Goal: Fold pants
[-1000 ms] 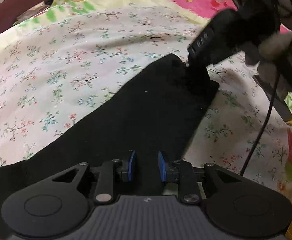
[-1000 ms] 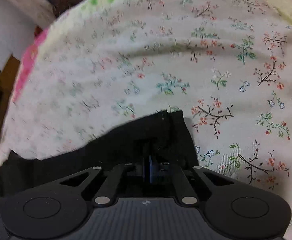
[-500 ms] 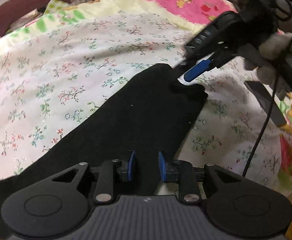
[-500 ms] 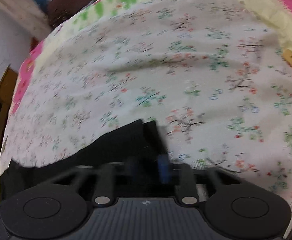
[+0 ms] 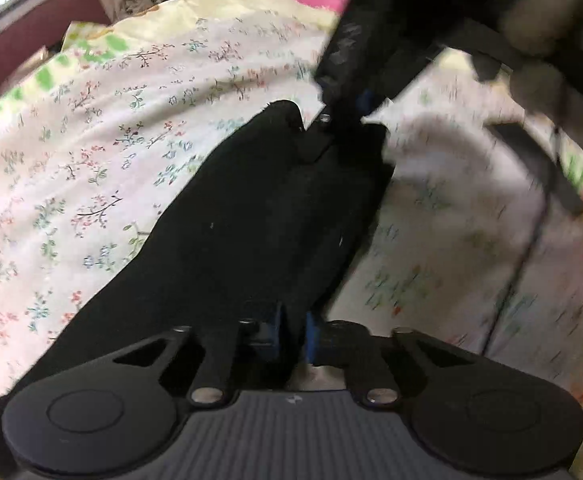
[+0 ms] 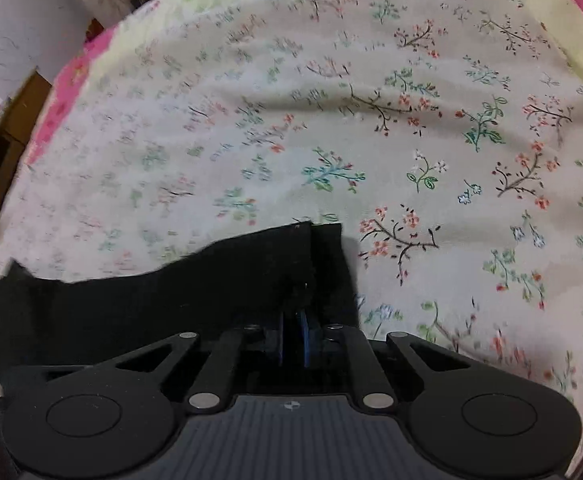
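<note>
On the left of the scene lies the flowered sheet [image 5: 103,148], and across it, from the near left to the far middle, runs the black pants [image 5: 251,208], spread flat on the bed. The left gripper [image 5: 291,330] stays at the near end of the cloth with its blue pads close together, and it seems to pinch the near edge of the pants, although the dark cloth hides the exact contact. The change is at the far end: half a second ago the right gripper [image 5: 341,114] was lifted off the cloth with its blue pad free in the air, and now it is down again on the far edge of the pants, blurred by movement. In its own view the right gripper [image 6: 292,336] has its pads almost pressed together with black cloth between them, so I judge that it holds the far corner of the pants [image 6: 179,280] again. For the task this means that both ends are now gripped, and the far end can probably be carried toward the near end to make the fold.
</note>
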Action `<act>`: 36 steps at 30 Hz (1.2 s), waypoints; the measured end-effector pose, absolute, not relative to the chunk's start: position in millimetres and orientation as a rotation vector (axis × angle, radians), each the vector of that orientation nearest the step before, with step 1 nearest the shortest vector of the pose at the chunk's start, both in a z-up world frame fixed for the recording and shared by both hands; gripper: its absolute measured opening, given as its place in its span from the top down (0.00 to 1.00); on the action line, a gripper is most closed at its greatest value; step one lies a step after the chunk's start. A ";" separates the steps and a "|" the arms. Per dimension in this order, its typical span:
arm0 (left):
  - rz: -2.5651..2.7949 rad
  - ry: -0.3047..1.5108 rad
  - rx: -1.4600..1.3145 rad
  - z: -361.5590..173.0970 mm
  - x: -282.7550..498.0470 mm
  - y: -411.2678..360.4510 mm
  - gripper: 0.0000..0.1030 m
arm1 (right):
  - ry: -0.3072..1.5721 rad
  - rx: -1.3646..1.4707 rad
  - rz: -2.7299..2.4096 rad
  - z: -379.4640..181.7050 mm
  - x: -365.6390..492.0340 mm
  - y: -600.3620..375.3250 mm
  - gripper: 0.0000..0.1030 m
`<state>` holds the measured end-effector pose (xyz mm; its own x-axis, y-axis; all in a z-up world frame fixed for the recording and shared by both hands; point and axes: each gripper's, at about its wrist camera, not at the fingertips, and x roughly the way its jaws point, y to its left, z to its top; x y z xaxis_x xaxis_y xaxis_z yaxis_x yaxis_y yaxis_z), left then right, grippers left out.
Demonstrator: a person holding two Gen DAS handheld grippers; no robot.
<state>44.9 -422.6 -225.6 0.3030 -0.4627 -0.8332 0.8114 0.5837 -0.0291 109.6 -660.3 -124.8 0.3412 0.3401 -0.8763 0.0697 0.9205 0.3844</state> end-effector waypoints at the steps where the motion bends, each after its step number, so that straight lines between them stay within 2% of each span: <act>1: -0.887 0.928 0.406 -220.7 46.4 -422.4 0.82 | 1.206 0.398 0.192 -115.9 105.2 -661.7 1.00; 4: -0.905 0.905 0.385 -213.2 44.1 -426.3 0.82 | 1.200 0.397 0.192 -108.2 100.8 -663.9 1.00; 10: -0.888 0.950 0.407 -227.3 55.4 -434.8 0.81 | 1.228 0.337 0.215 -135.9 115.3 -654.5 1.00; 16: -0.897 0.914 0.394 -223.8 46.5 -423.8 0.81 | 1.250 0.320 0.276 -122.6 98.8 -658.6 1.00; 18: -0.896 0.892 0.388 -219.5 44.8 -416.5 0.75 | 1.266 0.288 0.238 -125.0 100.7 -659.5 1.00; 22: -0.882 0.892 0.386 -217.6 58.5 -416.0 0.73 | 1.276 0.265 0.193 -139.2 118.6 -657.0 1.00; 24: -0.892 0.886 0.369 -211.0 61.5 -407.3 0.70 | 1.244 0.187 0.140 -134.2 121.8 -657.5 0.92; 30: -0.809 0.857 0.334 -194.7 77.3 -376.7 0.63 | 1.143 0.159 0.263 -111.3 143.3 -639.5 0.90; 36: -0.782 0.820 0.494 -212.7 100.2 -368.3 0.59 | 1.340 0.142 0.546 -153.9 176.9 -580.8 0.88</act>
